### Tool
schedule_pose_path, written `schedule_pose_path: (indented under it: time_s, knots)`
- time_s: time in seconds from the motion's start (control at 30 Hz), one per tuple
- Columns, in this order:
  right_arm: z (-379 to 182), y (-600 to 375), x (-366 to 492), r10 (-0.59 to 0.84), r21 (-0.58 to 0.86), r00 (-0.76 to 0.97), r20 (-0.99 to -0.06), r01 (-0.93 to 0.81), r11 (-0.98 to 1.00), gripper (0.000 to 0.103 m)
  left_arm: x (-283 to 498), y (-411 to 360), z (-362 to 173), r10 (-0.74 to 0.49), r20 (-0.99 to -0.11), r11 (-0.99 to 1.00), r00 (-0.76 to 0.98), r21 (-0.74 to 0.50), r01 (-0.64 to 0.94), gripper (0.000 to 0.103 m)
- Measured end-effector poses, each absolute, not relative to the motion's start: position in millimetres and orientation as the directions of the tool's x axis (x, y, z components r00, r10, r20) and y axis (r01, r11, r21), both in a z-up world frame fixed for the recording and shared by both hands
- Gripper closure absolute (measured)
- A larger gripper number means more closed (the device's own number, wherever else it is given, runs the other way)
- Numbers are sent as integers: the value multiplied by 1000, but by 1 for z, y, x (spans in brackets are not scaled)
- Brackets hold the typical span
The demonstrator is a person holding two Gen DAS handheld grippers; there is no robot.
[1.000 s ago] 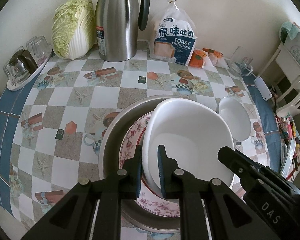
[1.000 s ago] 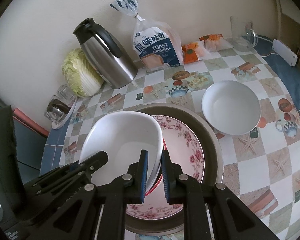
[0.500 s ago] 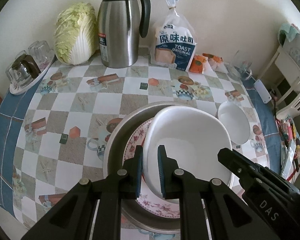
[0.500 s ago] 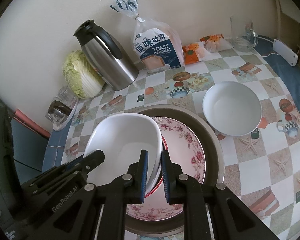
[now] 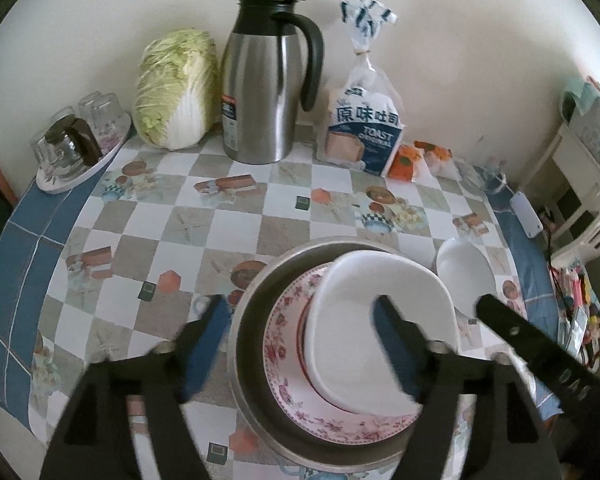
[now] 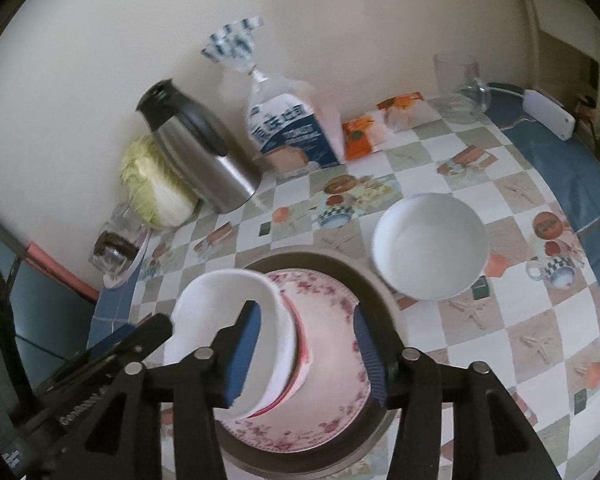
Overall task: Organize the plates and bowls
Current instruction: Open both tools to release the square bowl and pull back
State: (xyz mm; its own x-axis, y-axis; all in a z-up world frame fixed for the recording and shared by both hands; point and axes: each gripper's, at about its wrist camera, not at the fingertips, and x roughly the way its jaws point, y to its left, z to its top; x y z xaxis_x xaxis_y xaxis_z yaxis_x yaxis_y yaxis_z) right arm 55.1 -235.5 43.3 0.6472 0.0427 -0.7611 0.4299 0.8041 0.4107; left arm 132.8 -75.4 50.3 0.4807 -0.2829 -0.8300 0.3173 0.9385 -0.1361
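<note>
- Sitting on a checkered tablecloth [image 5: 236, 224] is a big metal pan [image 5: 252, 320]. It takes up the near middle of the table.
- Inside the pan lies a flowered plate [image 5: 284, 360] with pink roses round its edge.
- On top of that plate sits a plate with a red edge [image 6: 300, 336]. Only a thin bit of it shows.
- A white squarish bowl [image 5: 364, 304] rests on top of the pile. It sits more to one side than in the middle.
- The left gripper [image 5: 300, 344] has its fingers wide apart, and they are opening. One blue pad is out over the tablecloth and the other is over the white squarish bowl. The pads do not press on anything.
- The right gripper [image 6: 306, 356] is opening too. The bowl's rim is between its fingers, but the pads do not squeeze it.
- A round white bowl [image 6: 430, 246] stands alone on the cloth, just beside the pan.
- By the wall stand a cabbage [image 5: 176, 88], a steel jug [image 5: 264, 80] with a black handle, and a bag of toast bread [image 5: 364, 120].
- Some orange packets [image 5: 416, 158] lie next to the bread.
- A small tray of glasses [image 5: 72, 144] sits at the table's far left edge.
- A clear glass [image 6: 458, 88] stands near the far right corner.
</note>
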Motion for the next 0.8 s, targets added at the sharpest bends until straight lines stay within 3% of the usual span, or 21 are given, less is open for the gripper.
schedule_pose_path:
  time_s: [0.17,0.4,0.8]
  knots:
    - [42,-261,44,-7,405,646,-763,487,773,27,136,-69,47,-260,-831,952,492,-137,272,10]
    - [39,-284,32,-40,411,650,-759,526,744,2,140,-57,46,-236,-821,968,520,-155,195,9]
    - [43,-292,26,-51,412,662,-748,523,746,0,135,-50,52,-199,-801,980,565,-163,115,8]
